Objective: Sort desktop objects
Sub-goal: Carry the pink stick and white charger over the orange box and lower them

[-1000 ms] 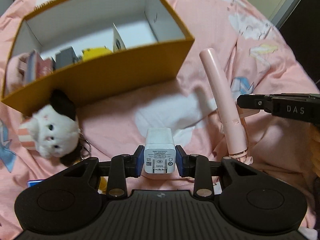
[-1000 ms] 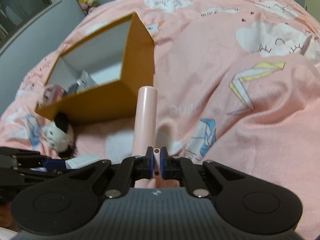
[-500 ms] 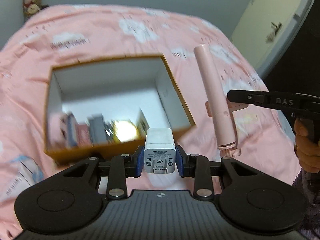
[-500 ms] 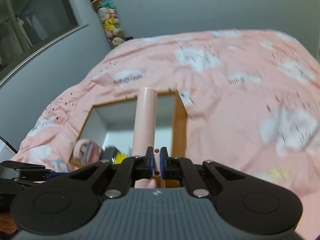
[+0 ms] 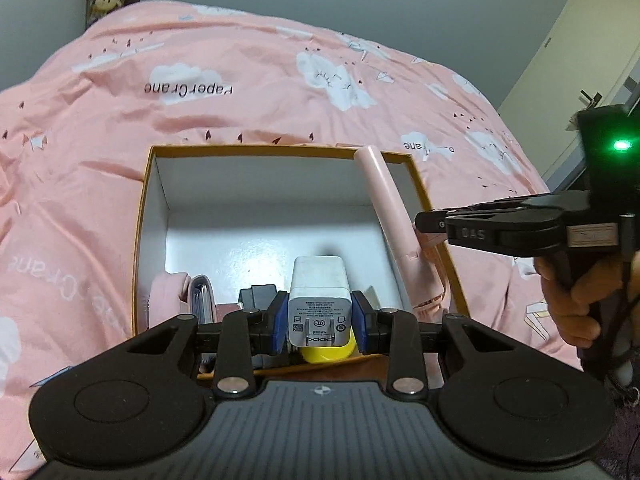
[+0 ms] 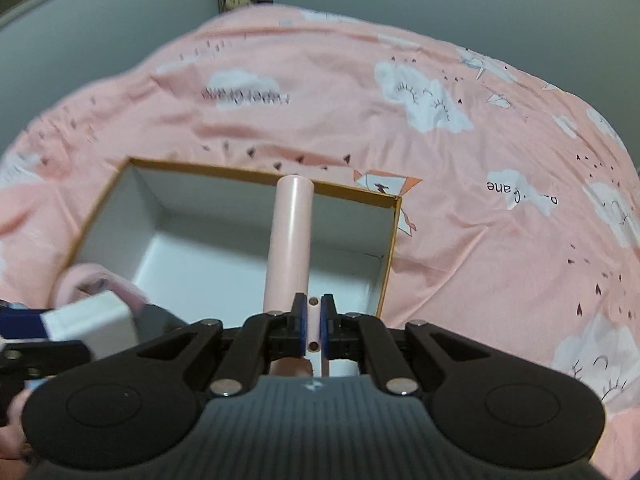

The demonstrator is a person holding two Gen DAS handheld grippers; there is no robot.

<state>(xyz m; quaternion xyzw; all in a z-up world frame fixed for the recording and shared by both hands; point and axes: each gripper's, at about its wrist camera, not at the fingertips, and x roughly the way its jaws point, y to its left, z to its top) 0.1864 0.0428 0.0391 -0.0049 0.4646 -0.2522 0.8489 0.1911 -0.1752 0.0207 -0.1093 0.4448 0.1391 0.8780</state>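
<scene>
You have both loads over the open orange box [image 5: 416,184] now. Your left gripper [image 5: 320,322] is clamped on the white plug-in charger [image 5: 318,292], blue pads pressing its two flat sides, prongs facing back toward the camera. That side-on hold keeps the block square and lets it fall cleanly once the jaws part. It hangs above the near end of the box, over the things already packed there: a yellow item [image 5: 328,354], a dark block [image 5: 258,294], a pink pouch-like piece [image 5: 166,294] and what looks like a small stack of cards [image 5: 202,296].

Your right gripper [image 6: 314,326] is almost fully closed, pinching only the thin flat tab [image 6: 314,320] at the base of the pink tube-shaped gadget [image 6: 290,240]; I cannot tell exactly what it is. Held by that tab, the long body sticks forward along the fingers, over the right side of the box, its tip crossing the far rim. That grip looks slim, so the tube may swing if you jolt it.

The far half of the white box floor is bare, which seems the natural spot for the long tube, laid lengthwise. The box sits on the pink cloud-print bedspread [image 5: 240,60].
</scene>
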